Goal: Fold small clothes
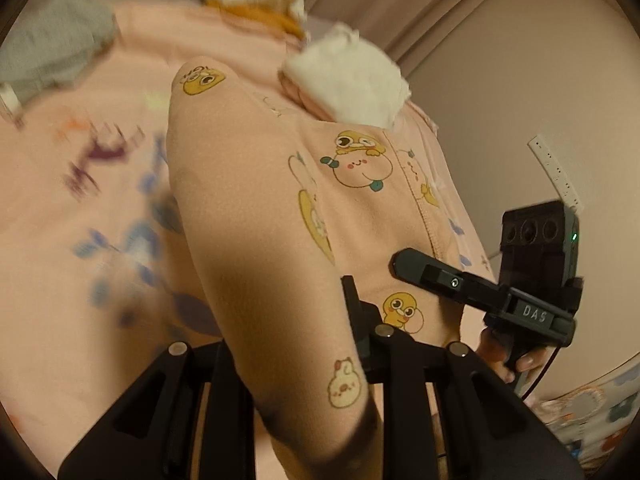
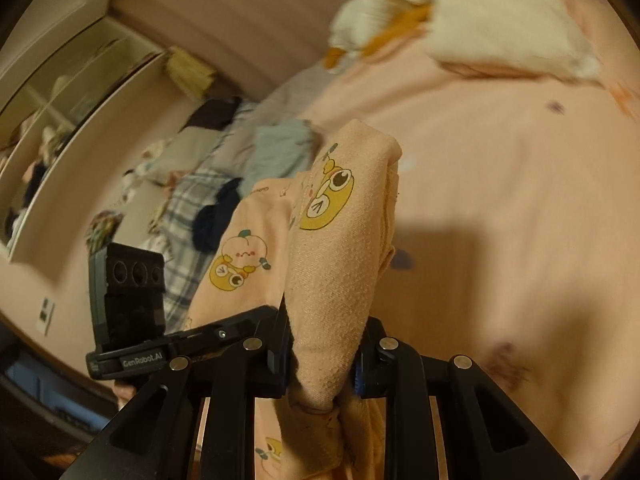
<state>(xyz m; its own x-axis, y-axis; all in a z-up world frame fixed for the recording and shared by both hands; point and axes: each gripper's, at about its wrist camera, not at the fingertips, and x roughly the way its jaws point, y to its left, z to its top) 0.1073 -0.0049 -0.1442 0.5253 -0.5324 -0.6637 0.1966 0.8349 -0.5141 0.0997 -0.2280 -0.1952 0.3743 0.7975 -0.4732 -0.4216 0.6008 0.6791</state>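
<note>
Garment: a small peach-pink garment with printed cartoon ducks and round faces is seen lifted above the bed, stretched between the two grippers.
Left gripper: in the left wrist view the cloth is draped over and between the jaws; only one finger is visible beside the fabric, so whether the jaws are closed on it cannot be told.
Right gripper: its jaws are nearly closed, with a bunched fold of the garment pinched between the blue-edged pads.
Orientation: from the right jaws the fold rises forward and away, its long axis along the fingers; in the left view the cloth runs lengthwise away from the camera, a stitched seam along its right side.
Material: a soft knit with a fine woven grain is seen, rounded at the folds.
Bed: it is covered by a pink sheet with blurred printed figures.
Other items: white and orange cloths are seen lying on the bed beyond the garment, and a grey piece at the far left.
</note>
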